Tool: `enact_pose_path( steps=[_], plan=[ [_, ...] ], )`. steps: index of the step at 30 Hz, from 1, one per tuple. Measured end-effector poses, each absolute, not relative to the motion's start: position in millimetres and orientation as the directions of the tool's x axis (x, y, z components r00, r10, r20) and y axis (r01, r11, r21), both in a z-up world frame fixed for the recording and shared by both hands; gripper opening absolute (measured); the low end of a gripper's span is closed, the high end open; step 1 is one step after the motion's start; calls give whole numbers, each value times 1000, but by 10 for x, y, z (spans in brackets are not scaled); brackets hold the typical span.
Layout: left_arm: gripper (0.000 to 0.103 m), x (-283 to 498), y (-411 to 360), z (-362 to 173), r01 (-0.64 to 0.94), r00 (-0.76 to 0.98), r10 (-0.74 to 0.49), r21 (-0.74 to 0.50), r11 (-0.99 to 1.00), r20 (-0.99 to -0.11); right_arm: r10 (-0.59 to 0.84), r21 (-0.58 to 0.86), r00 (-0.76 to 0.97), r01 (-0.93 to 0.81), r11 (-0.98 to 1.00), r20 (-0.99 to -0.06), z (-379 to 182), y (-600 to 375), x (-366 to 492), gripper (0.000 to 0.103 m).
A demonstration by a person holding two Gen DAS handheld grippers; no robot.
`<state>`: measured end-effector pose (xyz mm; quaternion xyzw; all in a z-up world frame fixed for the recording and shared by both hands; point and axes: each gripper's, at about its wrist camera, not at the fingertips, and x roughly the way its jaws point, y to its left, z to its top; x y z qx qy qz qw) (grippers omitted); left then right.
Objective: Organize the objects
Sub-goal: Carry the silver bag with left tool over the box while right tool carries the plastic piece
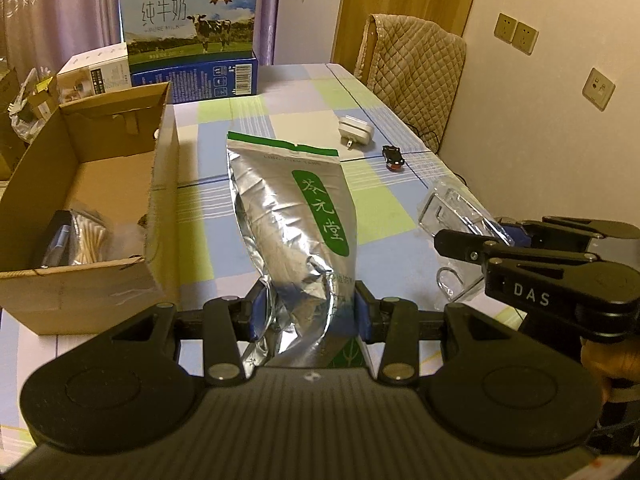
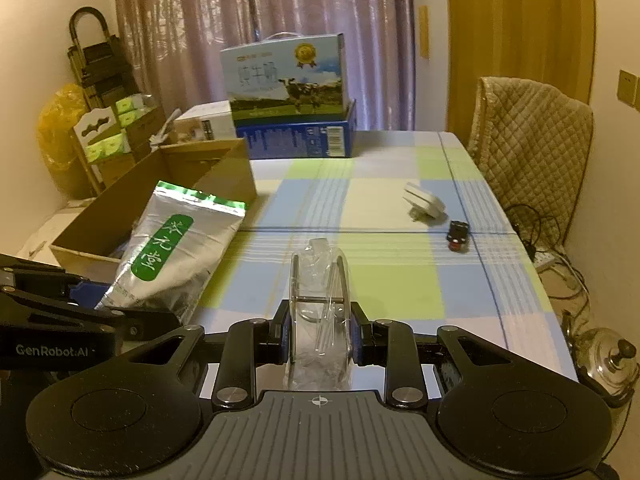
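Checked worktop (image 2: 400,280) beneath, your left gripper (image 1: 308,312) jaws clamp the foil tea pouch (image 1: 288,216), your right gripper (image 2: 320,332) jaws pinch the clear packet (image 2: 320,300), both seemingly bound for the cardboard box (image 1: 80,184) at the left edge.

A checked-cloth table (image 2: 392,280) carries a cardboard box (image 1: 120,184), milk cartons (image 1: 192,40), white charger (image 1: 356,131) and toy car (image 1: 393,157).

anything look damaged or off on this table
Mostly the cardboard box at the table's left: its near wall is torn and ragged along the top edge. The silver pouch in the left gripper is crumpled where it's pinched. The white charger and small black toy car lie loose.
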<state>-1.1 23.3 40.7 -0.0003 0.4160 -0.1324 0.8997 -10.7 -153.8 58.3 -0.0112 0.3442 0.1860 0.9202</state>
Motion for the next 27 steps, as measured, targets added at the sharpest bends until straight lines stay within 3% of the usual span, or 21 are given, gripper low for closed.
enact_pose_path(
  steps=[27],
  plan=[
    [37,-180,913,685,176,658,-155,-50,983,-737,442,133,632,-475,870,-636,647,-818,-36,25]
  ],
)
